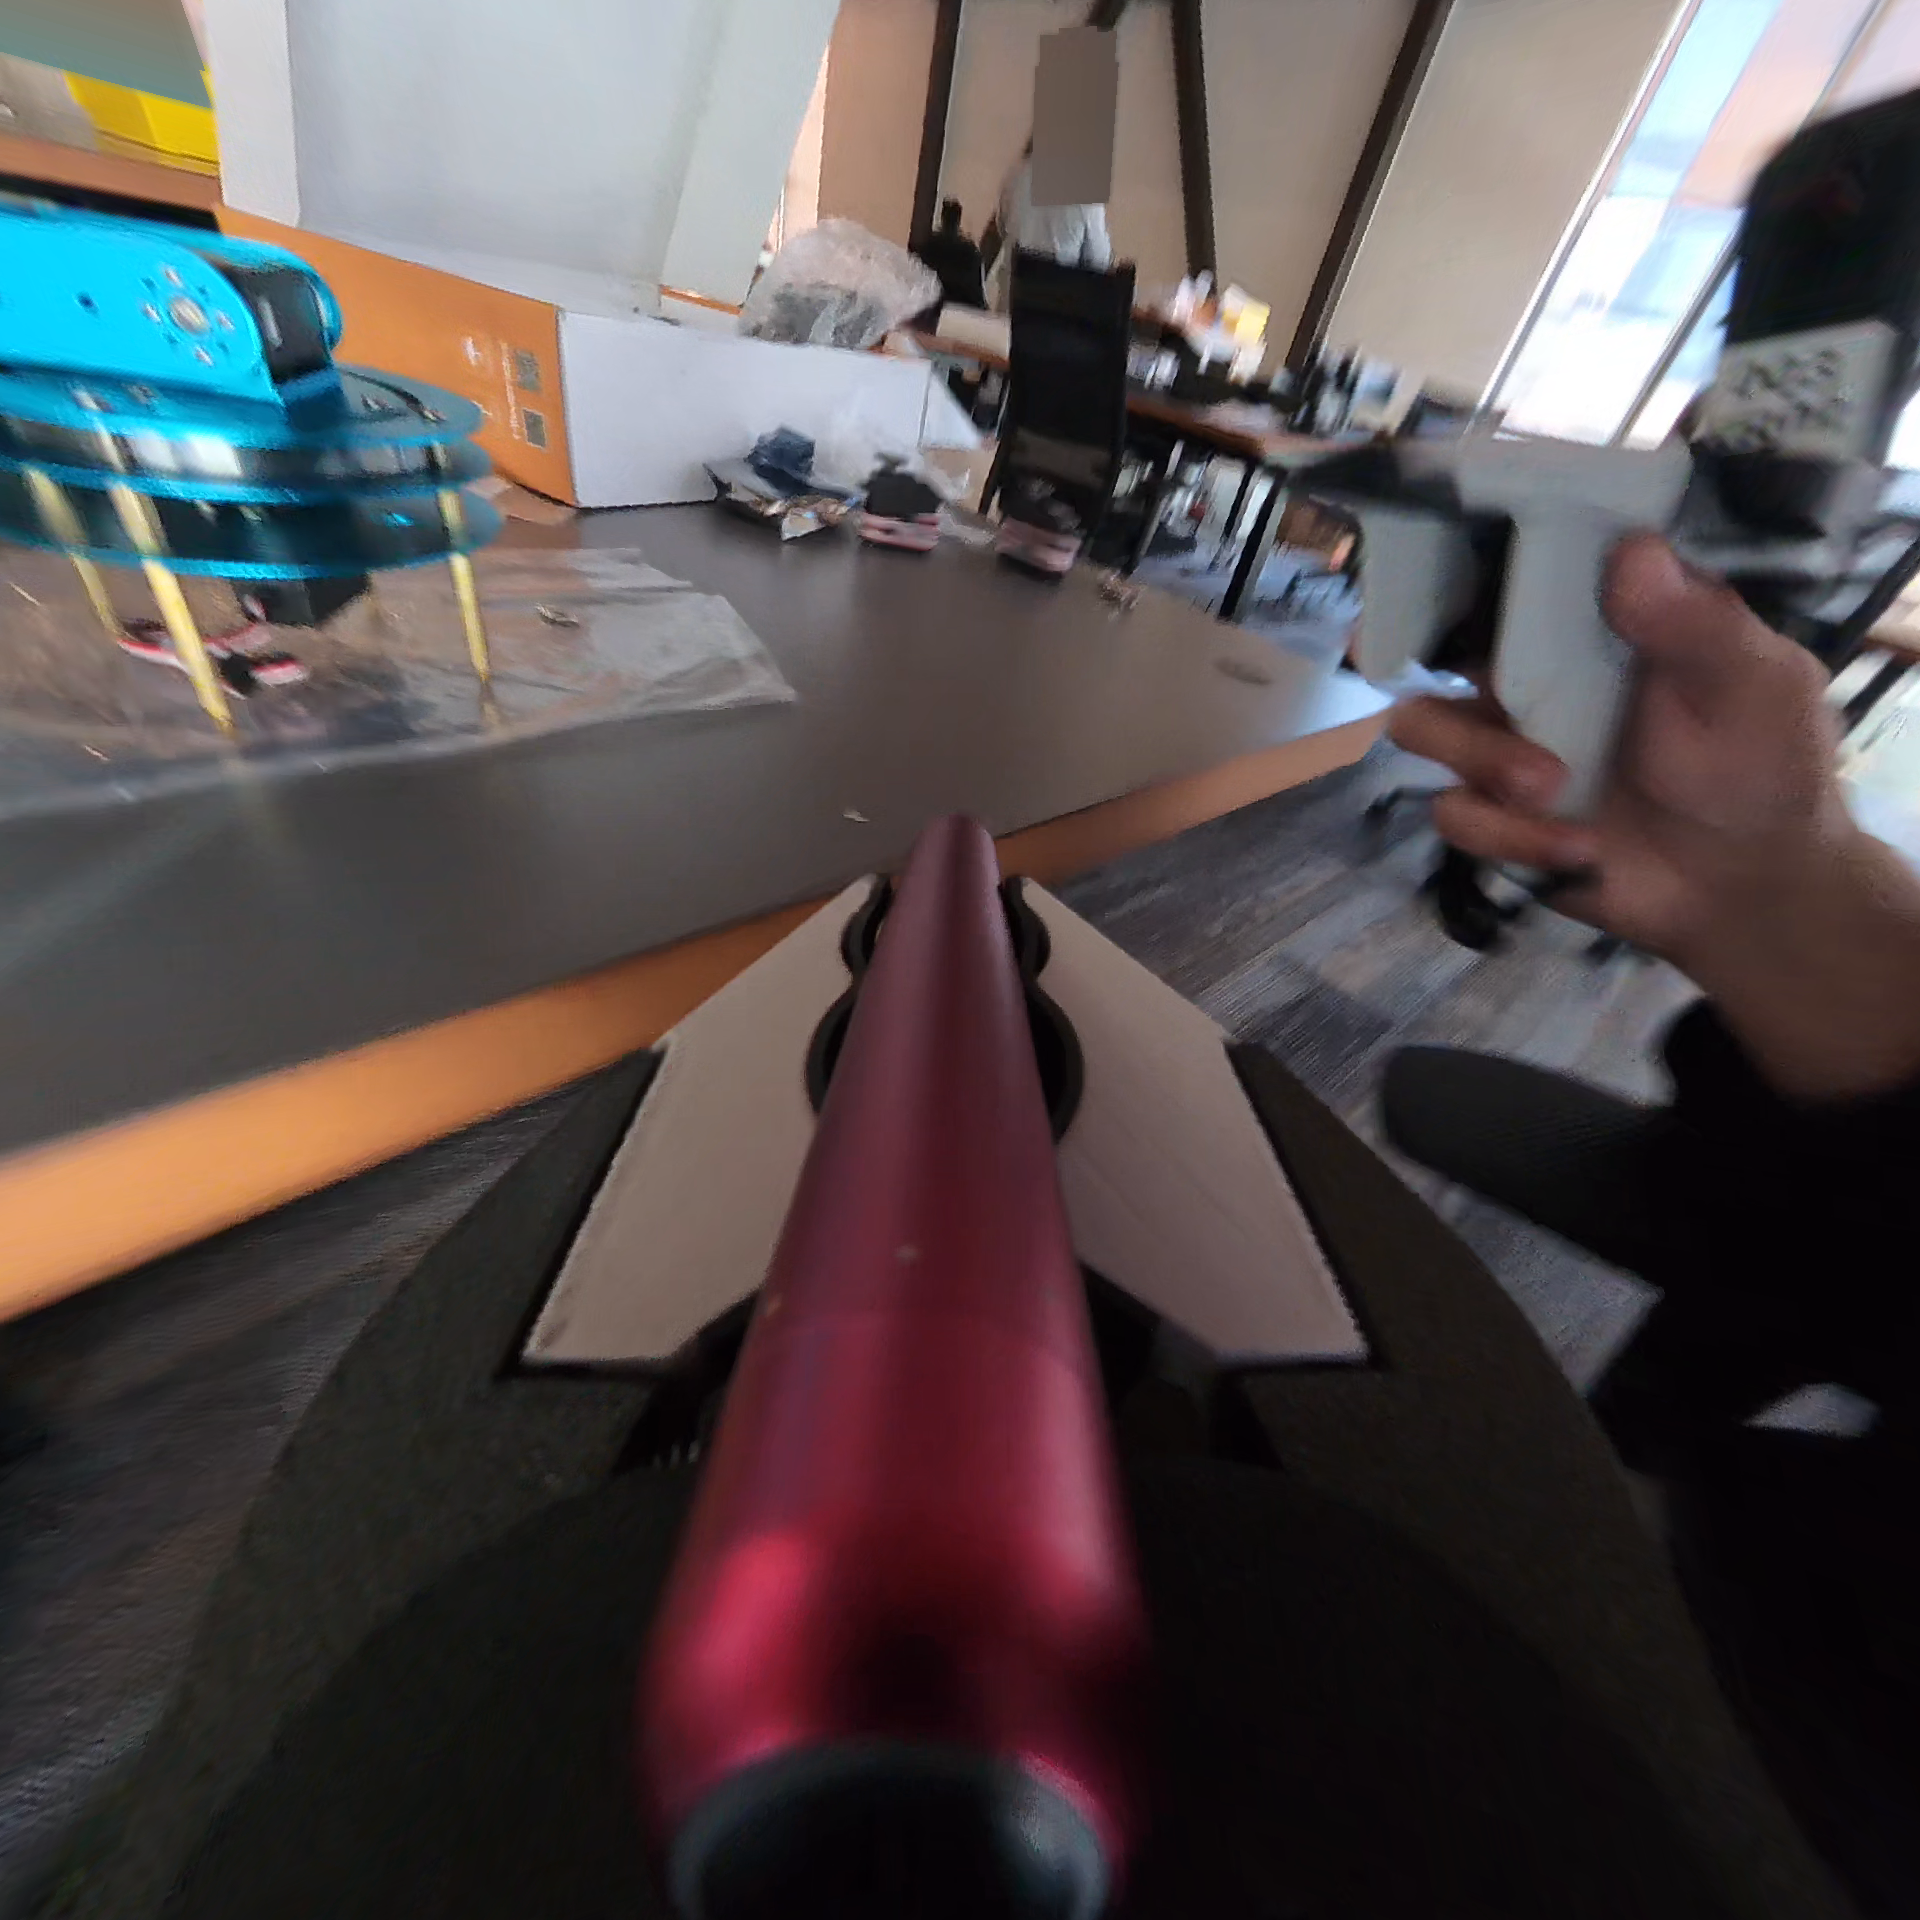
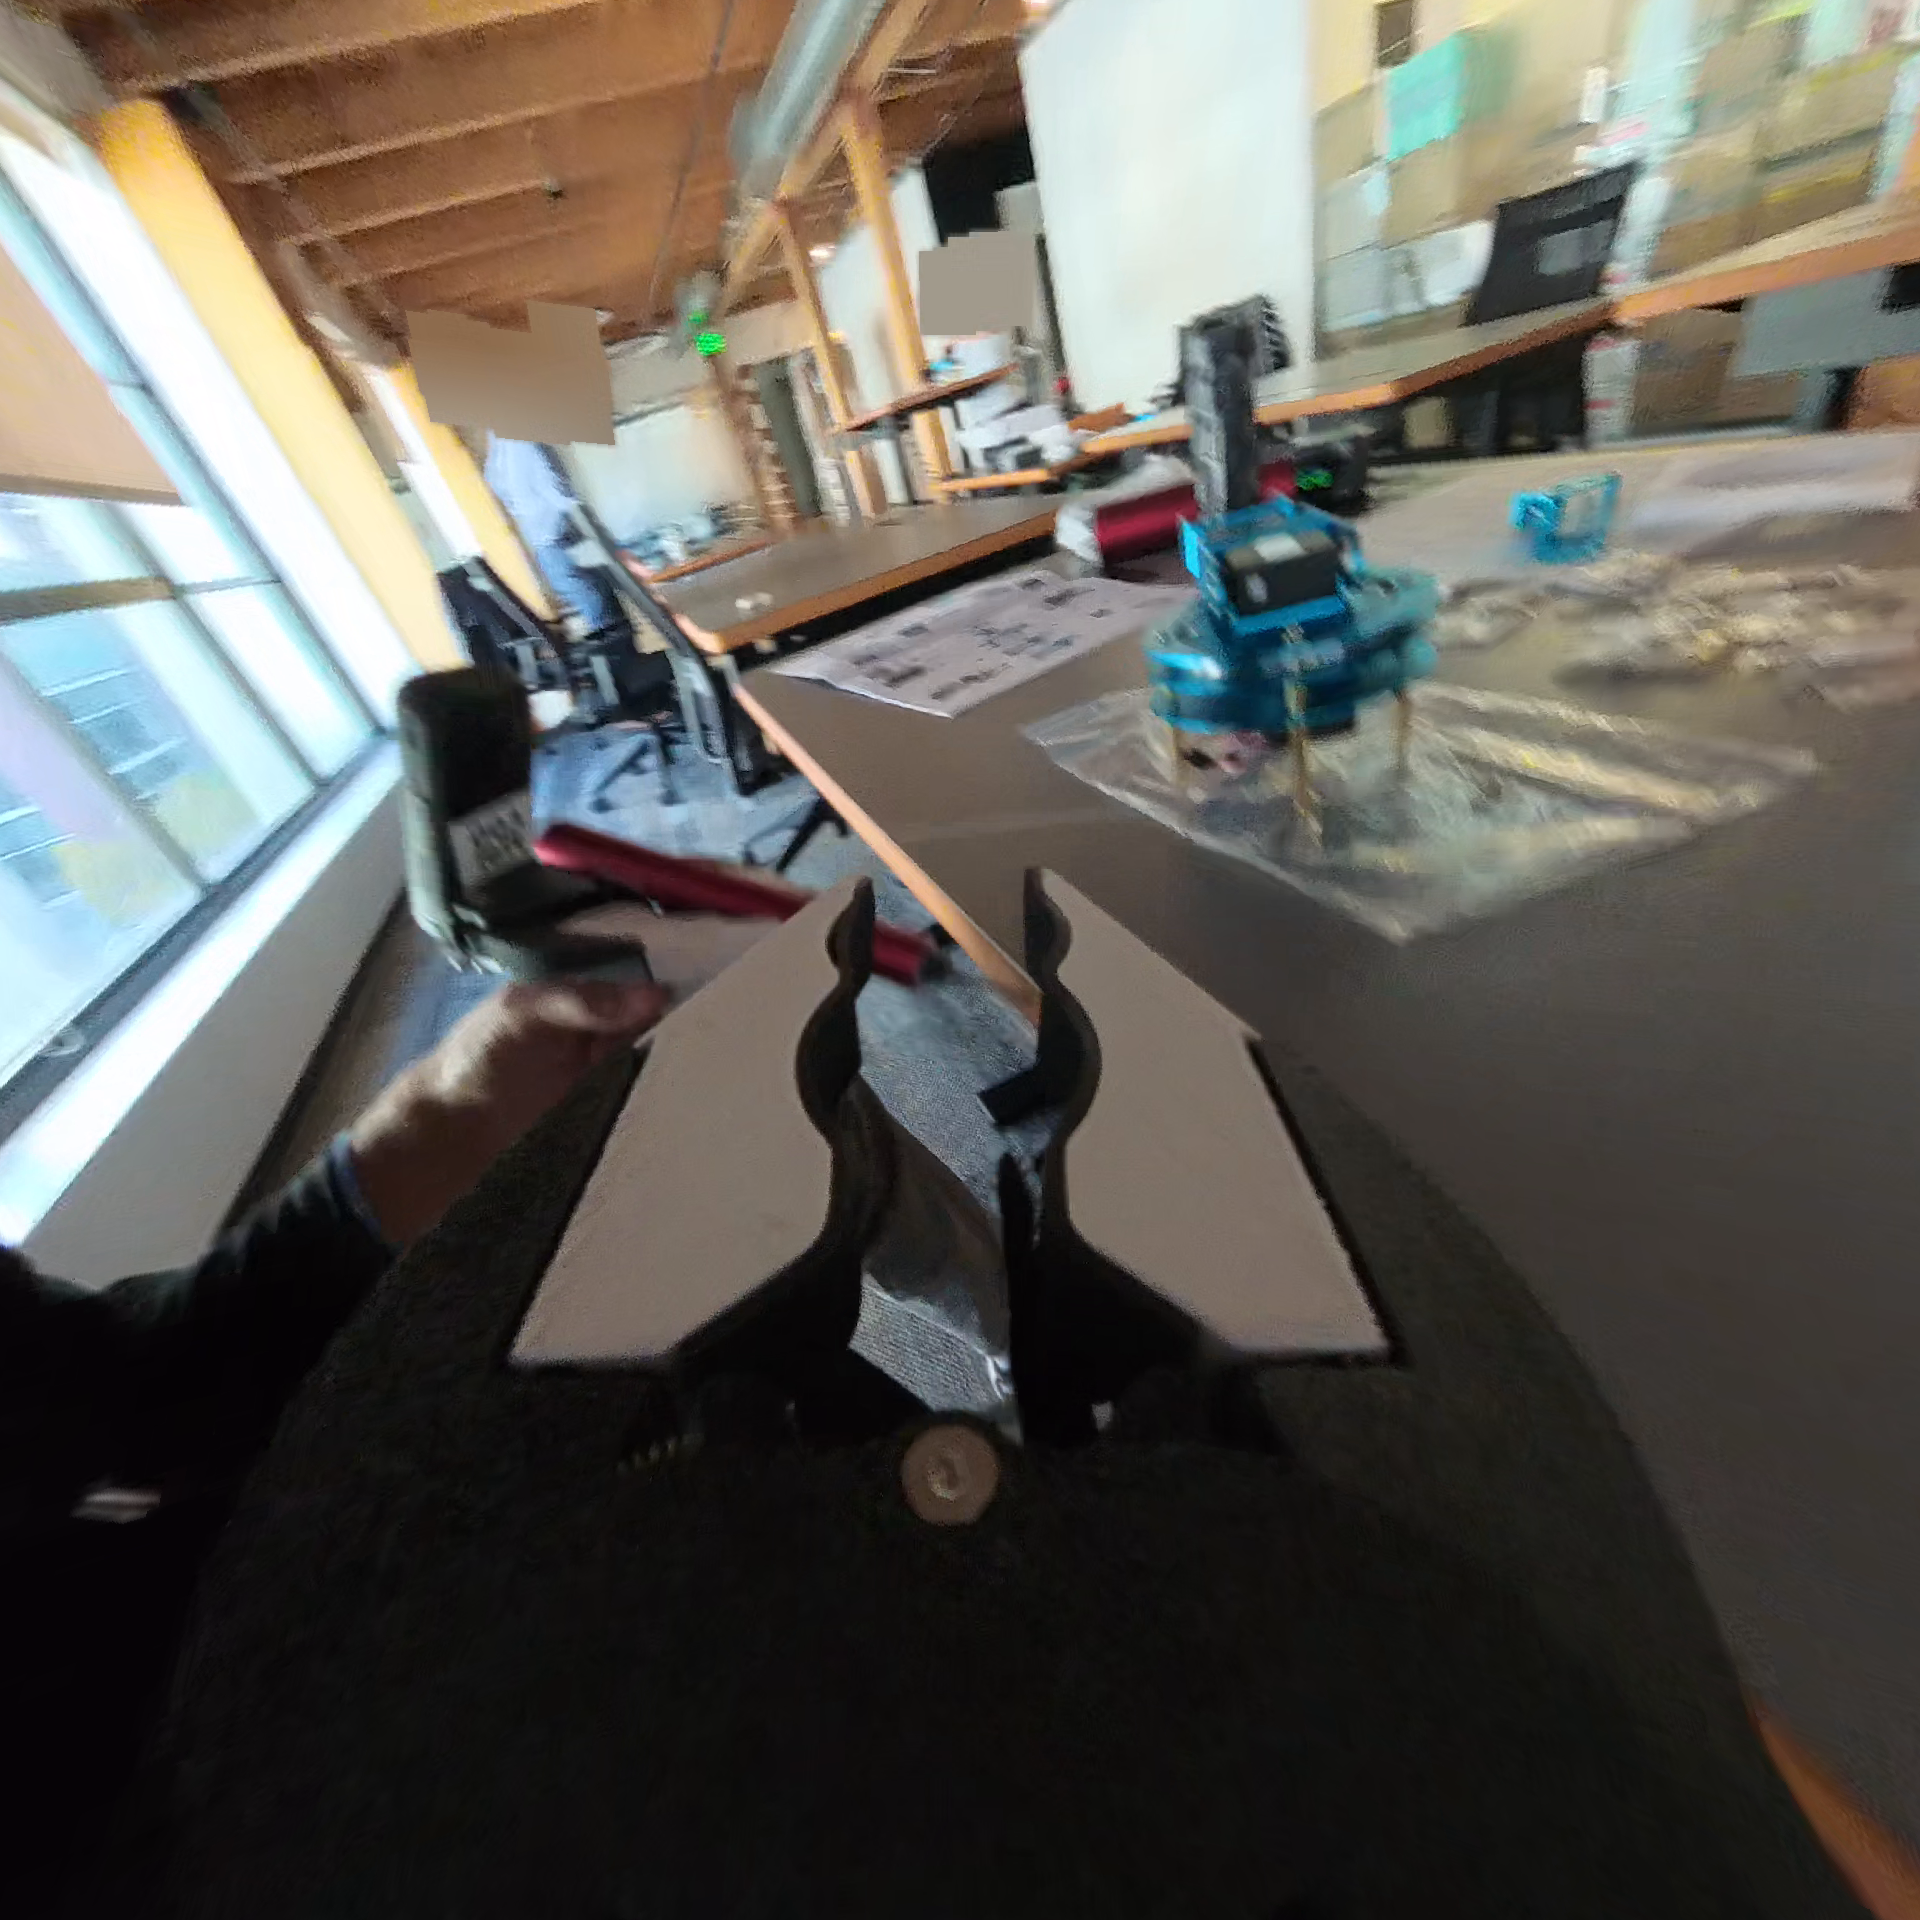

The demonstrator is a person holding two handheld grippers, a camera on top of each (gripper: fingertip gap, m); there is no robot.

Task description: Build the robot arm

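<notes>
My left gripper (image 1: 948,896) is shut on a dark red tapered tool (image 1: 914,1299) that lies lengthwise between its fingers, tip forward, just off the table's orange edge. The same tool shows in the right wrist view (image 2: 717,891), sticking out of the left gripper beside a hand (image 2: 499,1049). My right gripper (image 2: 948,899) is open and empty, with carpet showing through the gap, near the table's edge. A blue layered robot base on brass legs (image 1: 208,353) stands on a clear plastic bag (image 1: 582,644); it also shows in the right wrist view (image 2: 1288,623).
The dark grey table (image 1: 520,831) carries an orange and white box (image 1: 582,384) and small black parts (image 1: 904,509). The right view shows a printed sheet (image 2: 977,634), a small blue bracket (image 2: 1569,514), a red cylinder (image 2: 1138,525) and loose bags. Office chairs (image 2: 613,665) stand by the windows.
</notes>
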